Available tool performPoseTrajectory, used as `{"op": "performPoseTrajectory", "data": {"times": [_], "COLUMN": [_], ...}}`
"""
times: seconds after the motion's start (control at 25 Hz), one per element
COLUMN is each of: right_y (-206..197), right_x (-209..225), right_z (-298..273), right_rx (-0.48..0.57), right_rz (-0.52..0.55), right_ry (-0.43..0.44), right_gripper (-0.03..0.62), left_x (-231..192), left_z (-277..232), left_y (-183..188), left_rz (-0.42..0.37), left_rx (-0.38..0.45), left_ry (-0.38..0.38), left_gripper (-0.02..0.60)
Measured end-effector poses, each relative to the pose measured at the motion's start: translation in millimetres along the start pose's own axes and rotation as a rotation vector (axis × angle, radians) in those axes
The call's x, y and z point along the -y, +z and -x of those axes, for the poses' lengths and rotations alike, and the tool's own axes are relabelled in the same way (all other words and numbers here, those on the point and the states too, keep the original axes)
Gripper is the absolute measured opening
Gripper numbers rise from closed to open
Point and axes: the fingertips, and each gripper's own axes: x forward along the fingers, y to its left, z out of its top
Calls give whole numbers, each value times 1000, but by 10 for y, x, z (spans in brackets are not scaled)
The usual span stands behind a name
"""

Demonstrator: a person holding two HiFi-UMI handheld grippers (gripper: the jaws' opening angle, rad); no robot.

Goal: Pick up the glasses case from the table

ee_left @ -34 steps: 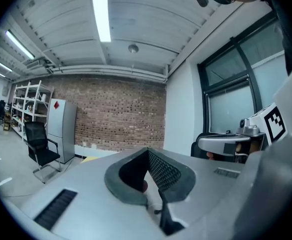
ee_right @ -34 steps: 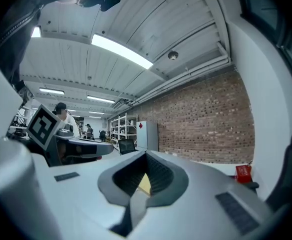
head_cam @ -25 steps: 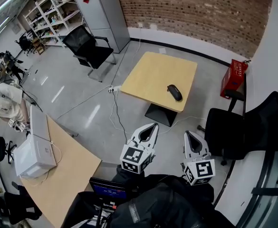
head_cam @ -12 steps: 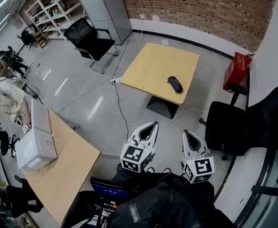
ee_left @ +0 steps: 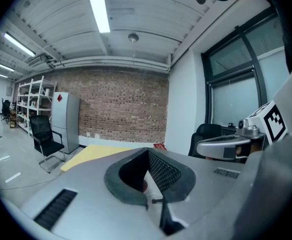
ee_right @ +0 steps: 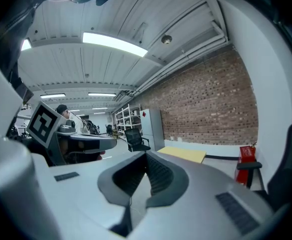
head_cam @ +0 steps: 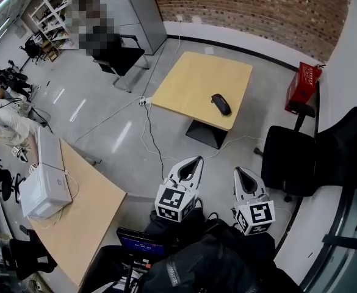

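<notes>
**Kid:** Low in the middle, are the left gripper point(head_cam: 194, 162) and the right gripper point(head_cam: 241, 171) open?

**Friend:** No, both of the two are squeezed shut (nothing in them).

**Kid:** Where's the glasses case point(head_cam: 221, 104)?

**Friend:** Just one, on the yellow table point(head_cam: 190, 84) above them. It lies slanted from upper left to lower right.

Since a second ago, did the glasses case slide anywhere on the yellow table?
No. The glasses case lies at the same spot near the right edge of the table, just as far from its near corner. Only the head view itself shifted a little.
</notes>
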Motion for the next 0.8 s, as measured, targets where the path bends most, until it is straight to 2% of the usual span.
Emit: {"op": "performPoseTrajectory", "data": {"times": [0.24,0.48,0.8], "right_y": [-45,80,330], "right_x": [14,196,304], "right_z": [-106,-362,-1004], "right_rx": [-13,-13,-4], "right_rz": [-5,1,20], "right_ry": [-17,-46,-47], "right_gripper": [3,3,3], "left_x": [-101,-264,-758], "left_z": [-111,-432,-846], "left_y": [-56,79,286], "left_rz": [19,19,24], "left_rx": [-14,1,13], "left_ry": [-19,-50,-70], "left_gripper": [0,0,0]}}
